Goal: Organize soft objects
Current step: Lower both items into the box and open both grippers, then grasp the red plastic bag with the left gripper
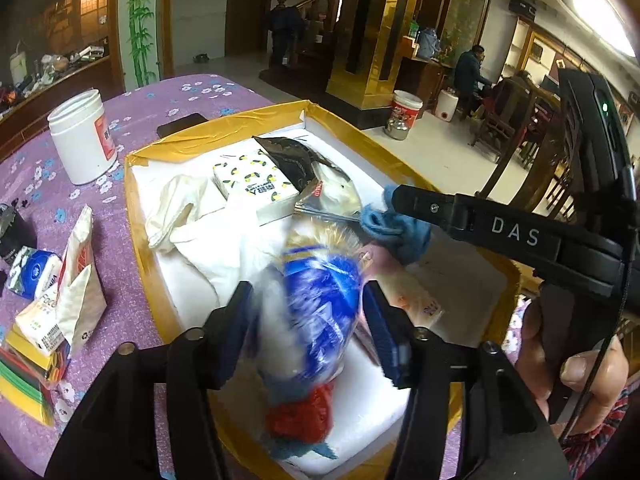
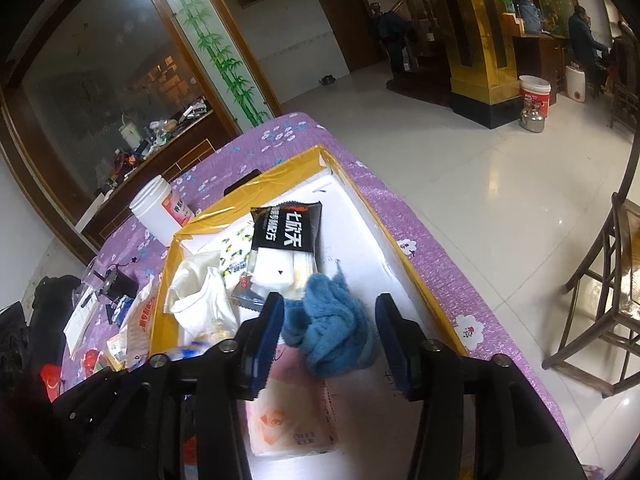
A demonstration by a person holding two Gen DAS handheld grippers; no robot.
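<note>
Clamped between the left gripper's (image 1: 306, 330) jaws, a blue-and-white plush toy (image 1: 316, 308) hangs over the gold-rimmed tray (image 1: 136, 216). Right gripper (image 2: 330, 336), jaws apart, straddles a blue cloth (image 2: 332, 336) inside. Likely next: release the toy, then grip the cloth.

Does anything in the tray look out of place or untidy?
Yes. The black packet lies tilted over the lemon-print tissue box, and the white cloth is crumpled beside them. The blue cloth is bunched up.

Blue-white plush toy (image 1: 320, 312) (blurred) over gold-rimmed tray (image 1: 140, 216); crumpled blue cloth (image 2: 332, 332), cream cloth (image 2: 200, 296) inside.
</note>
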